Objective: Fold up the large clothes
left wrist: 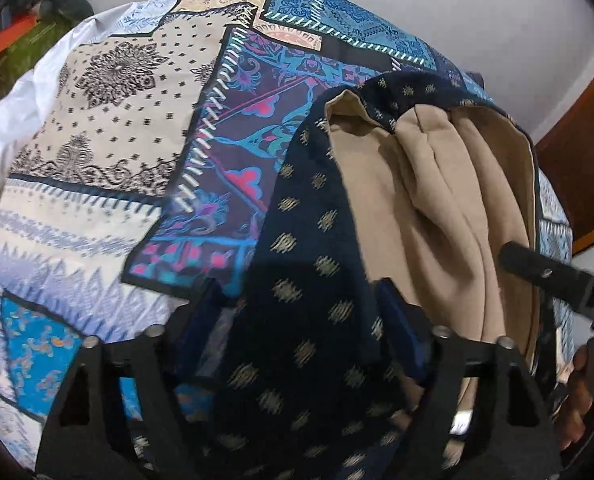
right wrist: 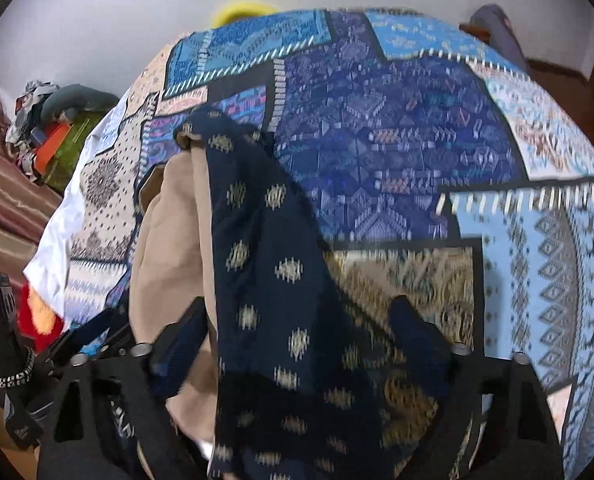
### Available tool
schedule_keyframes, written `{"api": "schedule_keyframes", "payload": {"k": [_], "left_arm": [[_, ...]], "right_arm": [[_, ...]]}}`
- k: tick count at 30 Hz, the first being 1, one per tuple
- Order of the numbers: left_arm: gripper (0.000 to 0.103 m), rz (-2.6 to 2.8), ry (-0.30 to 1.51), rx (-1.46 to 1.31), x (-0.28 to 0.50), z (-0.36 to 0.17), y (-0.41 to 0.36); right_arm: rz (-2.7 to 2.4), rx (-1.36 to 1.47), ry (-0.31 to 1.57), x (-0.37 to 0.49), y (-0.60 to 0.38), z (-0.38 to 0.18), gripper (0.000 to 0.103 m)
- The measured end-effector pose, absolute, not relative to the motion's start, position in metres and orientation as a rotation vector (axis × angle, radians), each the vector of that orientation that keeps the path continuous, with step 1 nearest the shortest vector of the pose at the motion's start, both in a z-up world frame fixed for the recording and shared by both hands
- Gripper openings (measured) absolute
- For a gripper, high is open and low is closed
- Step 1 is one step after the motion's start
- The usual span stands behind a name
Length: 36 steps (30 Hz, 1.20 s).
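1. I judge the step is laying the dark garment (left wrist: 297,280) flat on the bed (left wrist: 109,128) before the fold; I want to lower both edges evenly, so the tan lining (left wrist: 437,200) does not bunch.
2. The garment lies over the patchwork bed cover, its lining turned up.
3. My left hand-held gripper (left wrist: 297,344) stands partly open with the dark cloth between its fingers; whether the pads press it, I cannot tell.
4. My right hand-held gripper (right wrist: 297,344) looks the same: wide, cloth between, grip unclear.
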<state>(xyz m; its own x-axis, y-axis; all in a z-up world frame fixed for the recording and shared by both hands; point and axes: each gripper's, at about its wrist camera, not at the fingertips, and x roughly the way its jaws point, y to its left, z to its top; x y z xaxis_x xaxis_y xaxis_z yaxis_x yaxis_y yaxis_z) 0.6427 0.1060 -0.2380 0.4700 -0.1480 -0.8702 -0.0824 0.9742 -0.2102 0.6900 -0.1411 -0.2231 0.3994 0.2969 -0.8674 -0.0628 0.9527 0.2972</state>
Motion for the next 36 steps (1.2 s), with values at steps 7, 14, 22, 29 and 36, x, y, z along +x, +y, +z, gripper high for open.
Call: {"api": "schedule_keyframes", "payload": {"k": [7, 14, 22, 29, 36], "left_arm": [[0.013, -0.041, 1.067, -0.245, 0.632, -0.223, 0.097], [0.012, -0.194, 0.952, -0.176, 0.564, -0.156, 0.090], [0.012, -0.305, 1.031, -0.106, 0.466, -0.155, 0.086], [0.015, -0.236, 1.160, 0.003, 0.417, -0.213, 0.082], [0.055, -0.129, 1.155, -0.009, 0.388, -0.248, 0.095]], "right_arm": [[0.329, 0.194, 1.059, 0.671, -0.128, -0.204, 0.018], [0.454, 0.101, 0.985, 0.607, -0.126, -0.160, 0.012], [0.523, -0.010, 0.983, 0.488, -0.135, -0.144, 0.012], [0.413, -0.108, 1.055, 0.432, -0.140, -0.185, 0.013], [0.323, -0.186, 1.100, 0.410, -0.153, -0.207, 0.013]]}}
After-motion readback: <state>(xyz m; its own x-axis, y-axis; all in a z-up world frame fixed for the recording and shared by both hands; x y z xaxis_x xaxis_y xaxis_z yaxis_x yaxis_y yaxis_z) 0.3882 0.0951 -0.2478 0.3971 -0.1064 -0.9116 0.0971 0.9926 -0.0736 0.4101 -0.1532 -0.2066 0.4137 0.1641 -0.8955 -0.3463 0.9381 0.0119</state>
